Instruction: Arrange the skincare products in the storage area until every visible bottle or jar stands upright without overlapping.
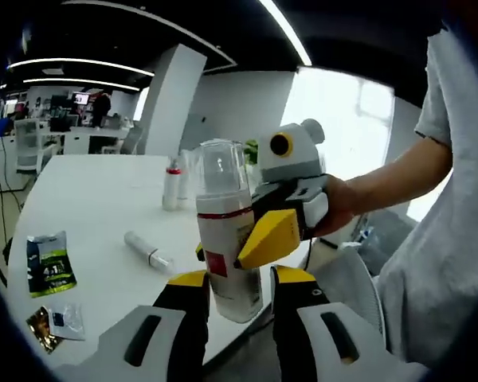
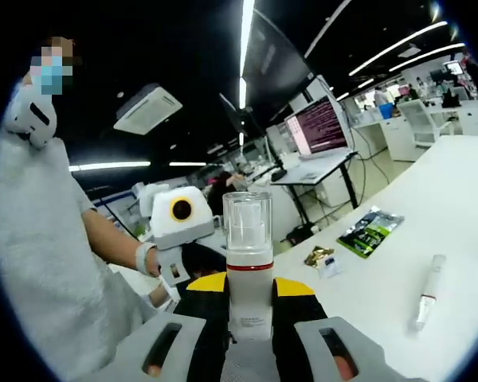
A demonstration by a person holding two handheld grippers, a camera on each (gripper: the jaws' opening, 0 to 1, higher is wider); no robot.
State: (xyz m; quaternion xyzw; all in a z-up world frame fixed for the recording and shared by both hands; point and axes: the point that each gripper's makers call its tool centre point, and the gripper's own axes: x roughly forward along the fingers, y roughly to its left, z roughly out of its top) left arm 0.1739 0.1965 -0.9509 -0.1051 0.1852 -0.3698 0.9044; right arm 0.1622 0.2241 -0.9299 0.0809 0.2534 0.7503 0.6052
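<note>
Both fingers (image 2: 291, 302) clamp spray bottle (image 2: 248, 263), upright

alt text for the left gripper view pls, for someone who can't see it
A white pump bottle with a clear cap and a red band is held upright between the left gripper jaws and the right gripper, at the edge of a white table. On the table lie a white tube, a green sachet and a small bottle.

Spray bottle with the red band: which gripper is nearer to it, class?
Right. The right gripper clamps the spray bottle between its fingers; the left gripper has its fingers either side of the base, contact unclear.
</note>
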